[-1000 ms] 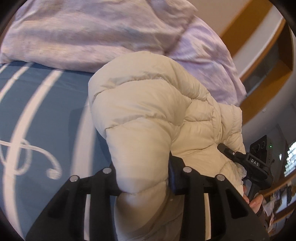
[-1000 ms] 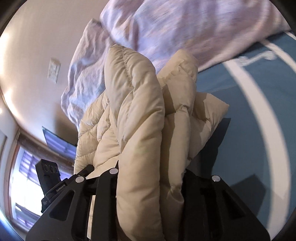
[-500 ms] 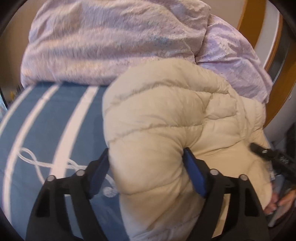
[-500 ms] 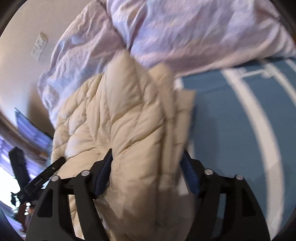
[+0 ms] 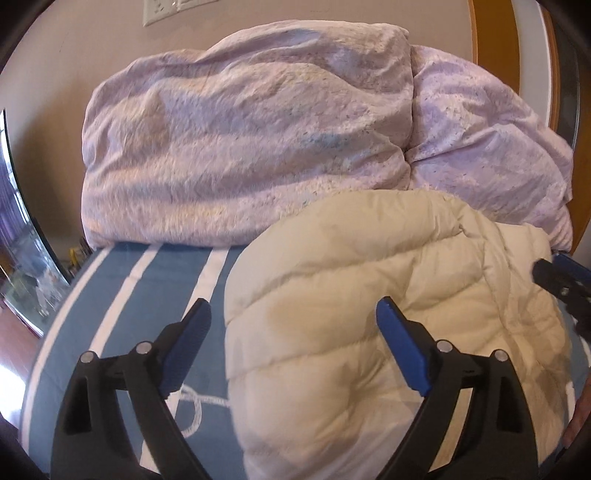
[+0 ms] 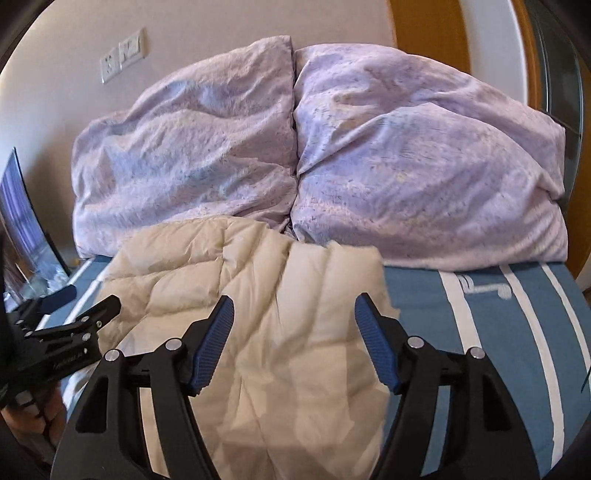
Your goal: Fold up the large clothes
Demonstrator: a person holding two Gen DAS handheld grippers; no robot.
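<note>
A cream quilted puffer jacket [image 5: 388, 314] lies folded in a thick bundle on a blue bed sheet with white stripes [image 5: 147, 288]. My left gripper [image 5: 293, 332] is open, its blue pads apart over the jacket's left edge. My right gripper [image 6: 295, 332] is open above the jacket's right part [image 6: 288, 332]. Neither holds the jacket. The right gripper's tip shows at the right edge of the left wrist view [image 5: 561, 280]; the left gripper shows at the left of the right wrist view [image 6: 62, 332].
A bulky lilac duvet [image 6: 295, 155] is piled against the beige wall at the head of the bed, just behind the jacket. Wall sockets [image 6: 122, 55] sit above it. A wooden door frame [image 6: 424, 26] stands at the right. Bare sheet [image 6: 498, 332] lies to the jacket's right.
Both grippers have opened and let go of the jacket, which was lifted a second ago and now rests on the sheet. Both grippers have pulled back and levelled out.
</note>
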